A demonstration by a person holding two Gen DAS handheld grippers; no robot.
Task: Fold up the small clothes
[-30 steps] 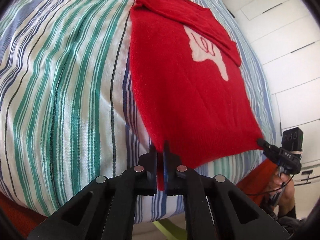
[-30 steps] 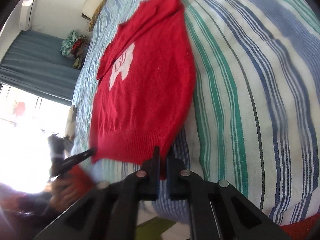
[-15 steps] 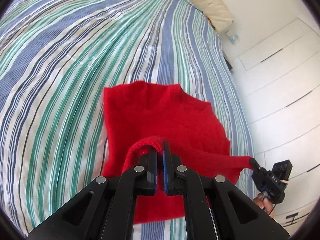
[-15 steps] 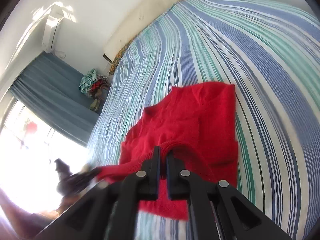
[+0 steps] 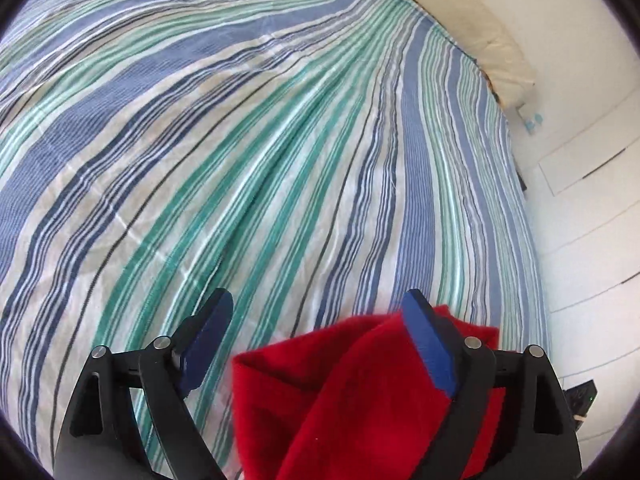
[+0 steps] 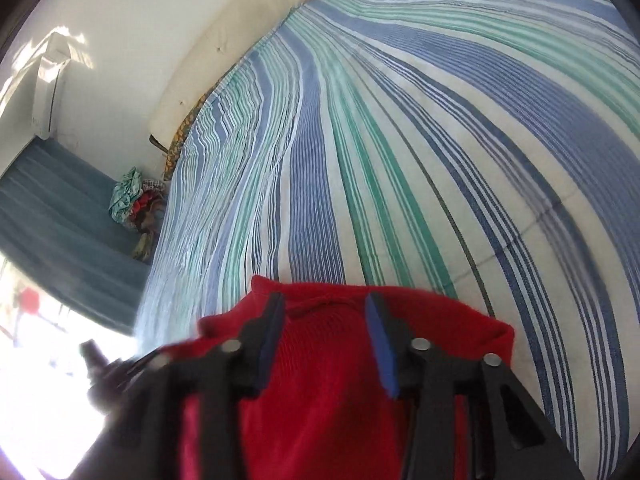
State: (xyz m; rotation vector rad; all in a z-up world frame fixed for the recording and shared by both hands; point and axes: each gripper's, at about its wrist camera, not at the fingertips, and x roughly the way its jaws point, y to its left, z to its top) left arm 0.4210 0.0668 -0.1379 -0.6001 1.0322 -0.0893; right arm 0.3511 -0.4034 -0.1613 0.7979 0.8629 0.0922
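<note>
Both our grippers have carried the red knitted sweater (image 5: 360, 400) hem forward over its body, and their jaws have just been opening. Our left gripper (image 5: 316, 336) stands wide, the cloth against its right pad only. Our right gripper (image 6: 326, 344) gapes partway, unpinched knit lying between on the green-and-blue striped bedspread (image 5: 280, 140).

Red sweater (image 5: 360, 392), blue-green striped bedspread (image 5: 280, 160)
</note>
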